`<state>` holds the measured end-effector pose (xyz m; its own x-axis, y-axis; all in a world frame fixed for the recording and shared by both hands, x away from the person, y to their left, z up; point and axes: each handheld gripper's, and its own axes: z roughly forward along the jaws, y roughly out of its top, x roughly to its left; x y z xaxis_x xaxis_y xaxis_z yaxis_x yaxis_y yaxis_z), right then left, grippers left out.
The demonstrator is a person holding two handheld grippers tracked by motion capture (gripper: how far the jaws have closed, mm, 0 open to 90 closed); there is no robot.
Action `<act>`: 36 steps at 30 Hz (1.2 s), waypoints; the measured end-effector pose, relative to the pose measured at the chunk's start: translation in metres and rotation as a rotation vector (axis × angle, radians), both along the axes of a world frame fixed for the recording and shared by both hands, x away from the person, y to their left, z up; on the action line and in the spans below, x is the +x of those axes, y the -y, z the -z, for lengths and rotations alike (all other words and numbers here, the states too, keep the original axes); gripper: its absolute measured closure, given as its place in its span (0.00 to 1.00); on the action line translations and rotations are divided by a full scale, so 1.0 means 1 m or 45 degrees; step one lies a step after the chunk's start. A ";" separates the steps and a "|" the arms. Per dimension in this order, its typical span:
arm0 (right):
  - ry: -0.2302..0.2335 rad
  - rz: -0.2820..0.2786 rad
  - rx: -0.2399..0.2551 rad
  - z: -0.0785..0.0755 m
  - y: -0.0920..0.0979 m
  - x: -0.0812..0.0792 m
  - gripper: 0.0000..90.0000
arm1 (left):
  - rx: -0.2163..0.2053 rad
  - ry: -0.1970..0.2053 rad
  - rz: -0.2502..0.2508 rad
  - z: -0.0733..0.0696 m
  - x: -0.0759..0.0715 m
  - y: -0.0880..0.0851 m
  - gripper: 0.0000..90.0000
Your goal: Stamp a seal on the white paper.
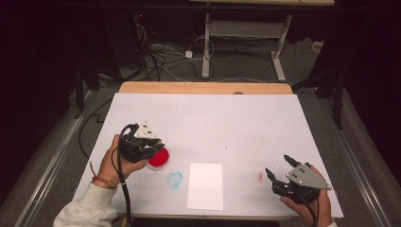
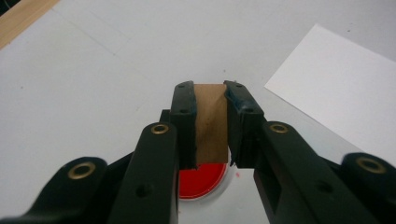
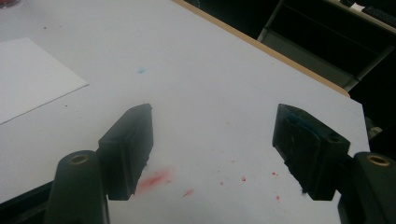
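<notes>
**Two grippers, one loaded: wooden block held over the red ink dish**

Two jaws of the left gripper (image 1: 150, 147) are clamped on a small brown wooden block (image 2: 211, 122), most likely a stamp. The left gripper view shows the block squarely between the pads, its faces flush to both. Directly beneath it sits a round red ink dish (image 1: 159, 158), near the left front of the white table sheet (image 1: 246, 123). Whether the block touches the ink cannot be told from these views.

The right gripper (image 1: 279, 173) rests at the right front with its jaws wide apart and nothing between them, above a red smear (image 3: 153, 179) on the sheet.

A blank white paper (image 1: 205, 185) lies at centre front, just right of a faint blue ring mark (image 1: 175, 179).

Judgement: the step appears to be inking the block for a print on the paper. To do it well, the block should go down flat and vertical into the dish, with light pressure so the dish does not slide. It should lift straight up. The grip looks central, which favours a level face. The idle right gripper could steady the paper at its edge.
</notes>
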<state>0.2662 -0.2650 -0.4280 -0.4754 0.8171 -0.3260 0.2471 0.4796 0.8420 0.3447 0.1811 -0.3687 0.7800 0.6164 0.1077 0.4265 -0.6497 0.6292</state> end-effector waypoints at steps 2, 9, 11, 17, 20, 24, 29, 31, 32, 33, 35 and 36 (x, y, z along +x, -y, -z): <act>-0.003 -0.006 -0.004 0.001 0.000 0.000 0.33 | 0.004 0.012 0.008 -0.002 -0.002 0.002 0.82; 0.007 -0.009 0.001 -0.001 0.000 -0.002 0.33 | 0.008 0.036 0.060 -0.010 -0.012 0.011 0.82; 0.005 -0.009 -0.002 0.000 0.000 -0.001 0.33 | 0.010 0.037 0.077 -0.012 -0.014 0.014 0.82; 0.004 -0.016 -0.005 0.000 0.000 -0.001 0.33 | -0.002 0.041 0.106 -0.012 -0.017 0.021 0.82; 0.004 -0.012 -0.004 0.000 0.000 -0.001 0.33 | 0.004 0.042 0.118 -0.010 -0.018 0.025 0.82; 0.003 -0.016 -0.005 0.000 -0.001 -0.001 0.33 | 0.023 0.031 0.148 -0.007 -0.019 0.033 0.82; 0.004 -0.015 -0.005 0.000 -0.001 -0.001 0.33 | 0.029 0.016 0.176 -0.002 -0.019 0.042 0.82; 0.002 -0.014 -0.007 0.000 -0.001 -0.001 0.33 | 0.026 0.024 0.188 0.000 -0.020 0.046 0.82; 0.002 -0.017 -0.008 0.000 -0.001 -0.001 0.33 | 0.024 0.025 0.192 0.001 -0.020 0.049 0.82; 0.000 -0.017 -0.009 0.000 -0.001 -0.001 0.33 | 0.027 0.028 0.195 0.002 -0.020 0.051 0.82; -0.001 -0.018 -0.008 0.000 -0.001 -0.001 0.33 | 0.028 0.017 0.209 0.005 -0.019 0.056 0.82; -0.002 -0.018 -0.008 0.000 -0.001 -0.001 0.33 | 0.034 0.013 0.218 0.006 -0.019 0.059 0.82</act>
